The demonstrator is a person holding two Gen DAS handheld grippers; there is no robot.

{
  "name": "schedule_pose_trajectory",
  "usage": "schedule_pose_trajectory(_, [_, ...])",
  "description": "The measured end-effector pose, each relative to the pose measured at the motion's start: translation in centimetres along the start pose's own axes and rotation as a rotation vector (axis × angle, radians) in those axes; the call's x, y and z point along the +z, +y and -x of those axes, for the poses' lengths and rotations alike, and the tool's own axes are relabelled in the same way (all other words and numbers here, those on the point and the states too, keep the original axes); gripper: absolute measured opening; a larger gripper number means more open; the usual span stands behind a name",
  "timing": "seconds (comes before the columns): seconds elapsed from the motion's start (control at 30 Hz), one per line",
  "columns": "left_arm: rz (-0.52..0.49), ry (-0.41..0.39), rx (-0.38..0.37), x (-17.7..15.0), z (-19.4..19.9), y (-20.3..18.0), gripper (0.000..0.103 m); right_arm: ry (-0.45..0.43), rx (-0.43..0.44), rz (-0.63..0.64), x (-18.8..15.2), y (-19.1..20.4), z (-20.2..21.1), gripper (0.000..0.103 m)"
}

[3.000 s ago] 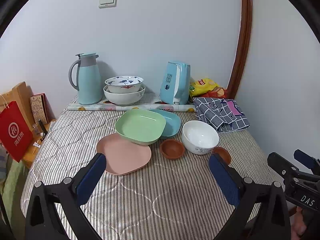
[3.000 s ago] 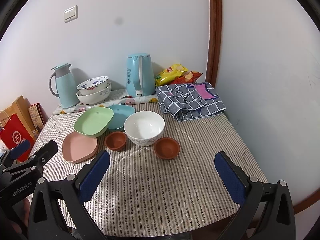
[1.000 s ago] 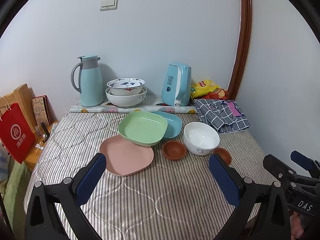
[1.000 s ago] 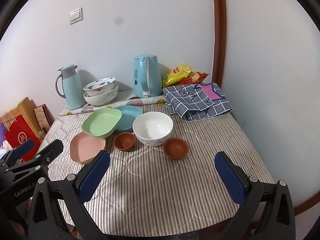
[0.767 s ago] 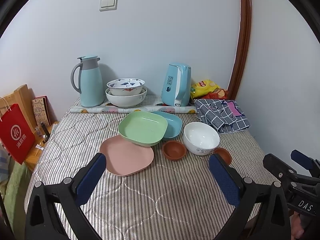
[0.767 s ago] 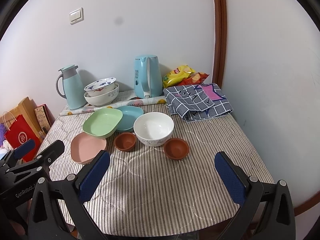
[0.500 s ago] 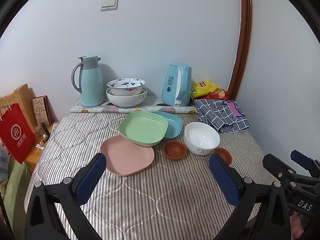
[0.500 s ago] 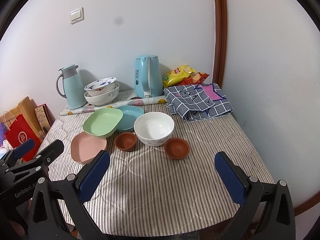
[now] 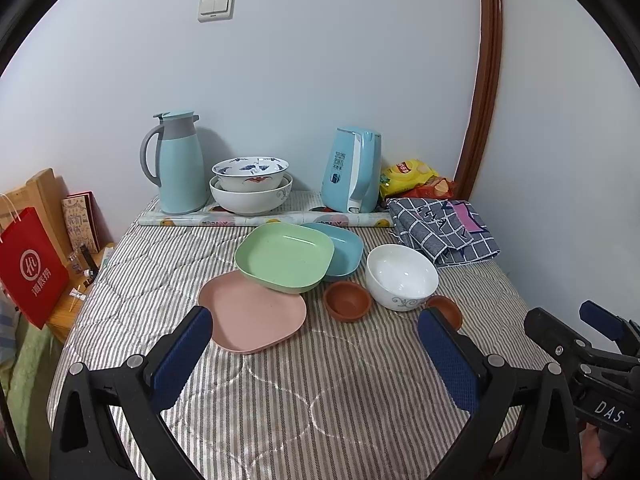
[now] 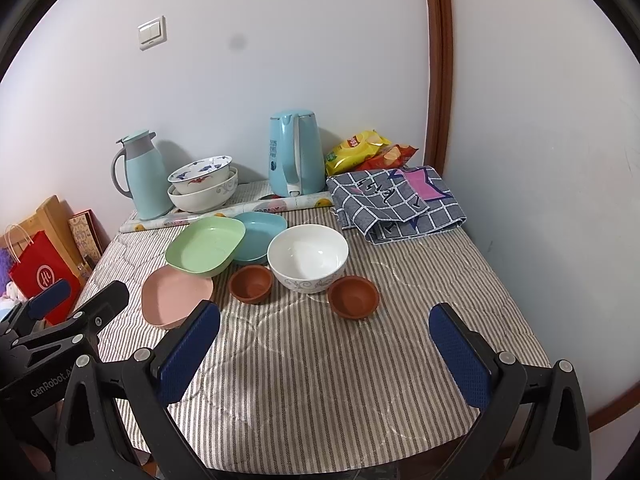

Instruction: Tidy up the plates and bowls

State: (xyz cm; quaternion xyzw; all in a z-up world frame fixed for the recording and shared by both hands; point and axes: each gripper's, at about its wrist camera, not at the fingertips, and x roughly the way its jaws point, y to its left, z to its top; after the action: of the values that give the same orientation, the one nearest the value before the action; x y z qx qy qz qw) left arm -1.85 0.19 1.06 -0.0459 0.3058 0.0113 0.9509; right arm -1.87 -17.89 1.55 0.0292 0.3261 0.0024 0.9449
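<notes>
Both claws spread wide and holding nothing: left gripper and right gripper, parked over the bare near half of the striped tablecloth, well short of the dishes.

Dishes bunched mid-table. Pink plate nearest on the left, with the green square dish tilted, propped partly on the pink plate's far edge and partly on the blue square dish behind it. White porcelain bowl in the centre, flanked by two small brown clay bowls, one on each side, close to it but can't tell if touching.

Handling guesses: coloured plates look like light plastic or wheat-straw stuff, stiff, not fragile, easy rim pinch. Green one probably first, since it sits on top. White bowl looks heavier, glazed and slick, chippable, so a firm pinch over the rim wall. Clay bowls small, matte, better grip, likely brittle, could nest.

Back row by the wall: thermos jug, two stacked ceramic bowls, kettle, snack bags, checked cloth. Unclear whether that stacked pair counts as part of the job.

Hard to see: far brown bowl partly behind the left claw's finger in the left view, blue dish mostly covered by the green one, table's near edge cut off by the claws.
</notes>
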Motion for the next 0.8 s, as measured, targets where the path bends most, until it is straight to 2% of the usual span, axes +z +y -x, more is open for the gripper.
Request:
schedule_pose_trajectory(0.4, [0.010, 0.027, -0.004, 1.0, -2.0, 0.8, 0.103, 0.022, 0.002, -0.009, 0.8, 0.2, -1.7, 0.103])
schedule_pose_trajectory(0.53, [0.001, 0.040, 0.002, 1.3, -3.0, 1.1, 0.103, 0.055, 0.043, -0.025, 1.1, 0.5, -3.2, 0.103])
schedule_pose_trajectory(0.8, [0.015, 0.065, 0.025, 1.9, -5.3, 2.8, 0.103, 0.054, 0.066, 0.050, 1.2, 2.9, -5.1, 0.103])
